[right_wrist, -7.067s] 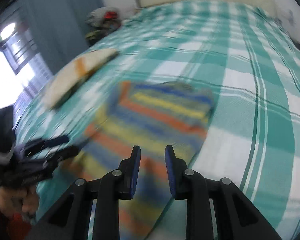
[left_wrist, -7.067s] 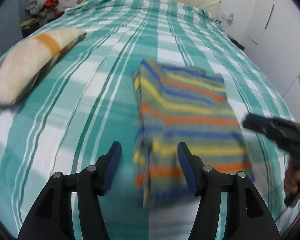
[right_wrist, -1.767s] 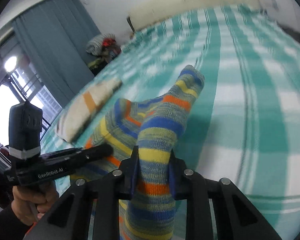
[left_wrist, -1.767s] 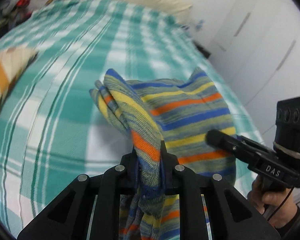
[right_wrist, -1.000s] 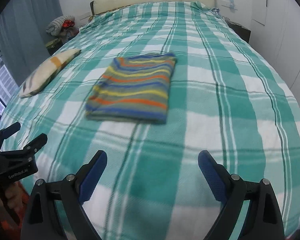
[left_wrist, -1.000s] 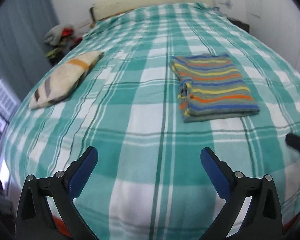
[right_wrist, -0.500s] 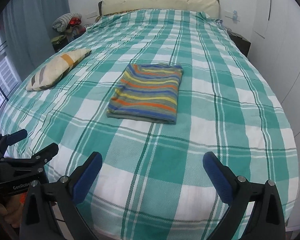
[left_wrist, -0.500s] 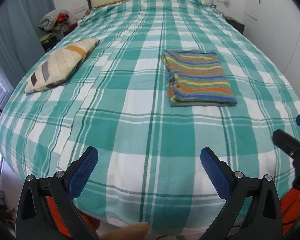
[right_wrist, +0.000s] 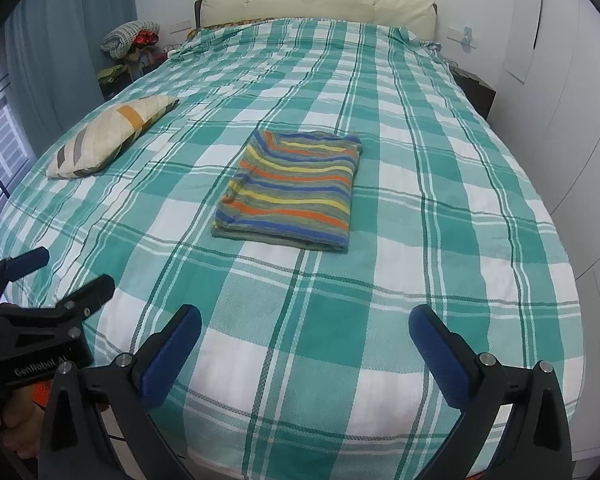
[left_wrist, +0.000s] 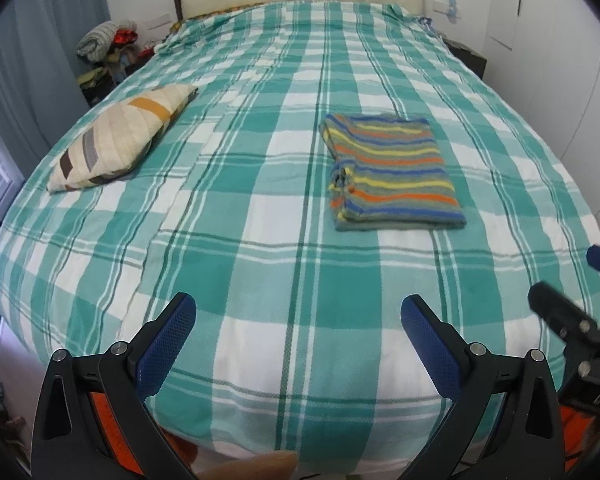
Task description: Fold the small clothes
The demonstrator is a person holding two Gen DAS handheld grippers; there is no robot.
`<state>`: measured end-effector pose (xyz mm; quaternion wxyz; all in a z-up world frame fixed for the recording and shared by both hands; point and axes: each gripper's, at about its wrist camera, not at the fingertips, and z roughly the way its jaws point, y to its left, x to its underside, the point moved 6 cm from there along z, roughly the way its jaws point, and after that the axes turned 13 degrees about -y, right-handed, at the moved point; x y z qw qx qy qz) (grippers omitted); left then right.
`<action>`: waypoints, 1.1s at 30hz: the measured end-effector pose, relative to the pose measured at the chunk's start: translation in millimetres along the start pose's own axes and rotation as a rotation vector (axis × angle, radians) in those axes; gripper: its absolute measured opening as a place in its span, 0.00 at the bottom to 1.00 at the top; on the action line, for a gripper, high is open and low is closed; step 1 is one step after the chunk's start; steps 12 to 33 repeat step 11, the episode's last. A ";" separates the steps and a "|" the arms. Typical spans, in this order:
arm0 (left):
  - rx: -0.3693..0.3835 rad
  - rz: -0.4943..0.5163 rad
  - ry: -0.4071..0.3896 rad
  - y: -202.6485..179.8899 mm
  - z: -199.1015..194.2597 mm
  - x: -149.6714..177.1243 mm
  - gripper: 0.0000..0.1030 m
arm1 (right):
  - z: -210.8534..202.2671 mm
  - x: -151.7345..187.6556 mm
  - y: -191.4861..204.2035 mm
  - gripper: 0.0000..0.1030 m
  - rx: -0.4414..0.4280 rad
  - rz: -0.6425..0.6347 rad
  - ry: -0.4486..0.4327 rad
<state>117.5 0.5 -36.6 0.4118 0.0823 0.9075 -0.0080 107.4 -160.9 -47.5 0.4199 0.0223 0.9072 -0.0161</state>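
Striped knitwear (right_wrist: pixel 290 190), clamped in both tongs moments ago, now lies folded on the bed (right_wrist: pixel 420 216); left gripper (left_wrist: pixel 296 340) and right gripper (right_wrist: pixel 306 350), just widened, gape empty, so this fold looks finished.

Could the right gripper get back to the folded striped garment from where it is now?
Probably yes. The right gripper is open and holds nothing, and only bare checked bedspread lies between it and the striped garment. The pillow lies well off to the side.
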 end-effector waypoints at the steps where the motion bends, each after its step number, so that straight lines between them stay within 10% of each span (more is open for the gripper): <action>1: -0.004 0.002 -0.007 0.2 -0.6 -2.6 1.00 | 0.4 -1.3 1.1 0.99 -0.001 0.000 -0.002; 33: 0.012 0.013 -0.044 -3.1 -5.1 -8.6 0.99 | 2.6 -9.7 2.1 0.99 0.022 -0.012 -0.021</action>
